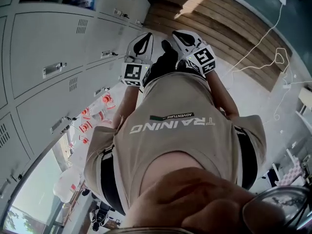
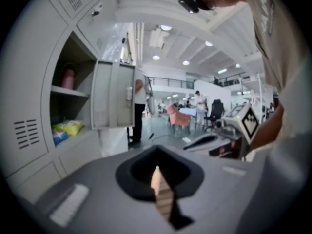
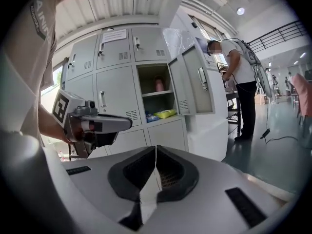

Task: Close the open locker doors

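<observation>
A grey locker bank [image 3: 112, 91] has one open compartment [image 3: 155, 97]; its door [image 3: 192, 87] swings out to the right. Inside are a pink bottle [image 3: 159, 84] and a yellow packet [image 3: 166, 113]. The left gripper view shows the same door [image 2: 113, 100] and shelf [image 2: 68, 92]. My right gripper [image 3: 155, 152] is shut and empty, well short of the lockers. My left gripper [image 2: 157, 173] is also shut with nothing held. In the head view both grippers, left [image 1: 142, 44] and right [image 1: 184, 38], are held out in front of my torso beside closed lockers [image 1: 53, 67].
A person [image 3: 242, 82] stands just right of the open door, with a cable [image 3: 273, 138] on the floor behind. Chairs and desks [image 2: 178, 117] fill the hall farther back. White cables [image 1: 273, 57] lie on the floor by a wooden strip [image 1: 214, 33].
</observation>
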`<state>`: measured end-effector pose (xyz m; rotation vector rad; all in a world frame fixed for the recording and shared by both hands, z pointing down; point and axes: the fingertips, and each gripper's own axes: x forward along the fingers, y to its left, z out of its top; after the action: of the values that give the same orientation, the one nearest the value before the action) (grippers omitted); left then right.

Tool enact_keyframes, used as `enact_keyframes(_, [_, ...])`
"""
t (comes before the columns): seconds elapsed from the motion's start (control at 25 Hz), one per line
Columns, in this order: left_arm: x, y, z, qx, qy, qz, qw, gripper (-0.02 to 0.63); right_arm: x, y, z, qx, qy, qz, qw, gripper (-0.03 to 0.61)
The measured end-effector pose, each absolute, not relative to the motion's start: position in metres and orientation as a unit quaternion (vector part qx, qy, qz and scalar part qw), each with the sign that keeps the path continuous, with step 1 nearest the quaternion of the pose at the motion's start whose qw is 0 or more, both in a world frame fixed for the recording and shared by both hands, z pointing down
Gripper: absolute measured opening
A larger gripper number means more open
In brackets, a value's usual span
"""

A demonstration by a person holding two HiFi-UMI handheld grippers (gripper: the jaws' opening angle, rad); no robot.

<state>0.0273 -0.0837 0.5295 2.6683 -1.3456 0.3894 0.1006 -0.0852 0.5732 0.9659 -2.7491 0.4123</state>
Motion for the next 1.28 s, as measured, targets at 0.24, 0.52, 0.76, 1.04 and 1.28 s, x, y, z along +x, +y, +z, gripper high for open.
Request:
enact_keyframes(0.24, [0.029,-0.152,0.533,0.895,-0.431,0.087,0.082,0.000,0.108,-0.147,0.560,0.356,-0.920,0.115,0.120,0.016])
enact_keyframes(0.52, [0.026,-0.219,0.506,0.908,-0.412,0.073,0.031,0.000,0.096,-0.230,0.538,0.365,-0.919,0.088,0.119,0.015])
enact_keyframes(0.76, [-0.010,-0.240,0.515,0.896,-0.433,0.083,0.058,0.000,0.080,-0.264,0.543,0.370,-0.916,0.095,0.124,0.015])
enact_keyframes(1.04, [-0.029,-0.263,0.522,0.885,-0.453,0.074,0.080,0.000,0.088,-0.307,0.538,0.376,-0.912,0.092,0.135,0.015])
enact_keyframes(1.28, [-0.022,-0.287,0.521,0.883,-0.455,0.081,0.087,0.000,0.100,-0.357,0.527,0.377,-0.913,0.078,0.133,0.016])
